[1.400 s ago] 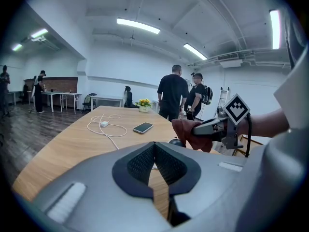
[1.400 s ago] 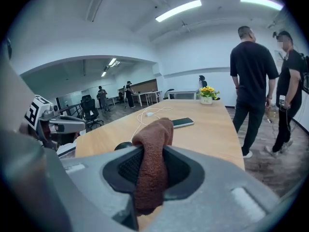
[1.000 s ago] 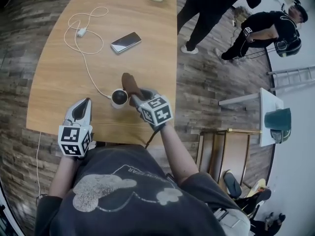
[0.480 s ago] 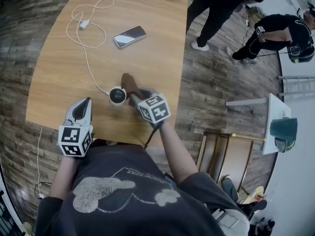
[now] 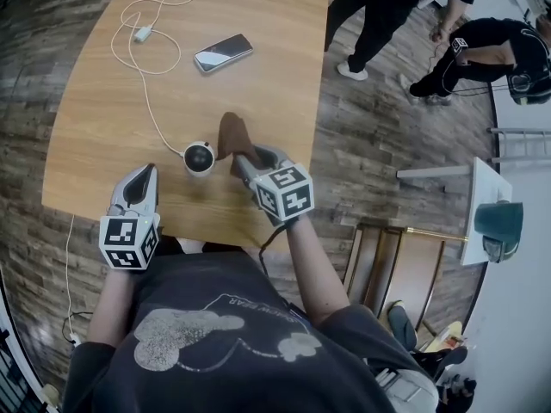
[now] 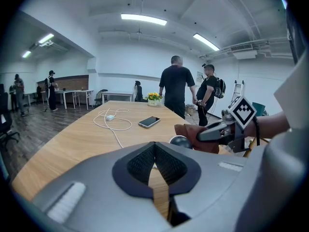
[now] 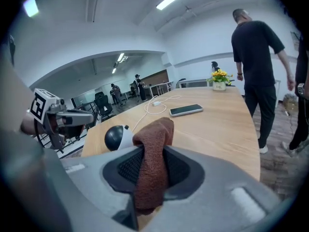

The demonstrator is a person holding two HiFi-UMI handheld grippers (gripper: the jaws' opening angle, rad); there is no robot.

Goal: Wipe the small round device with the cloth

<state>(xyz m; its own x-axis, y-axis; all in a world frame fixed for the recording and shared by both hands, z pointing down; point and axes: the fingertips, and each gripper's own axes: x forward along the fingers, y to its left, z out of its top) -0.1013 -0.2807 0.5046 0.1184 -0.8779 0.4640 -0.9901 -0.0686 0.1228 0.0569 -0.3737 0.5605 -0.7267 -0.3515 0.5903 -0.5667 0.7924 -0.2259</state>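
Your right gripper pinches the brown terry cloth in its fingers just beside the small round black-and-white device by the near edge of the wooden counter, so drag the loose fold lightly over the dome, steadying it with your left gripper, whose empty fingers are pressed together.
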